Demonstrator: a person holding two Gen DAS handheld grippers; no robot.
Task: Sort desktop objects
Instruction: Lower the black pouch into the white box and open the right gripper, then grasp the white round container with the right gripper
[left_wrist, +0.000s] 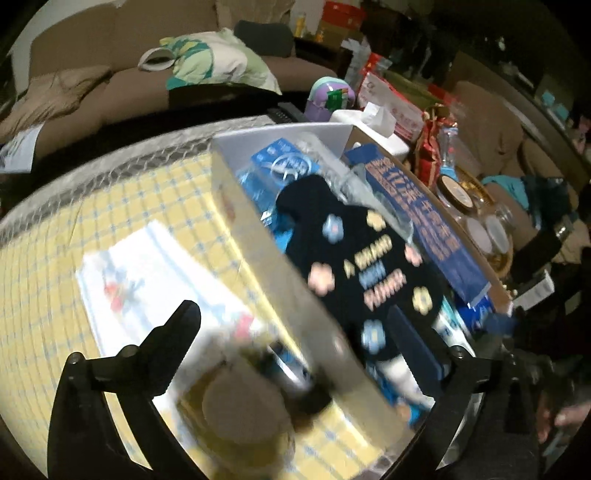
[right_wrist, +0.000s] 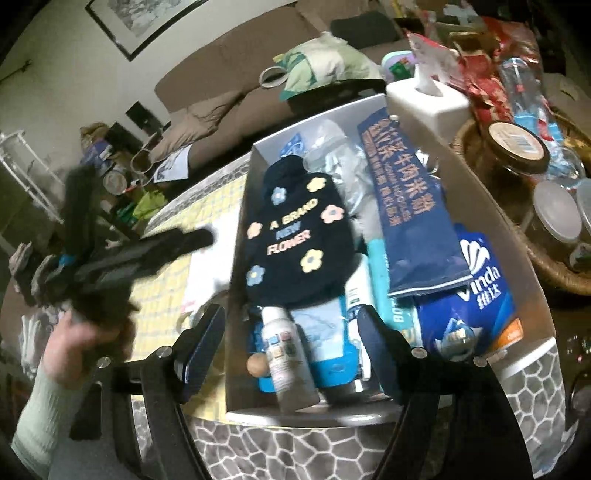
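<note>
A dark knitted pouch (right_wrist: 291, 236) with pastel flowers and lettering lies inside the open cardboard box (right_wrist: 236, 258), on top of the packets there. The right gripper (right_wrist: 291, 343) hangs over the box's near end, its fingers spread around nothing. The left gripper (left_wrist: 295, 325), fingers wide apart and empty, is beside the box's outer wall.

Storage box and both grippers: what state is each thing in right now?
Box: open-topped, packed full.
Navy flower pouch: lying on top of the pile.
Blue noodle packet: lying flat along the box's right side.
White bottle: lying at the near end.
Tissue box: outside the box, tissue sticking up.
Left gripper: open, empty.
Right gripper: open, empty.
</note>
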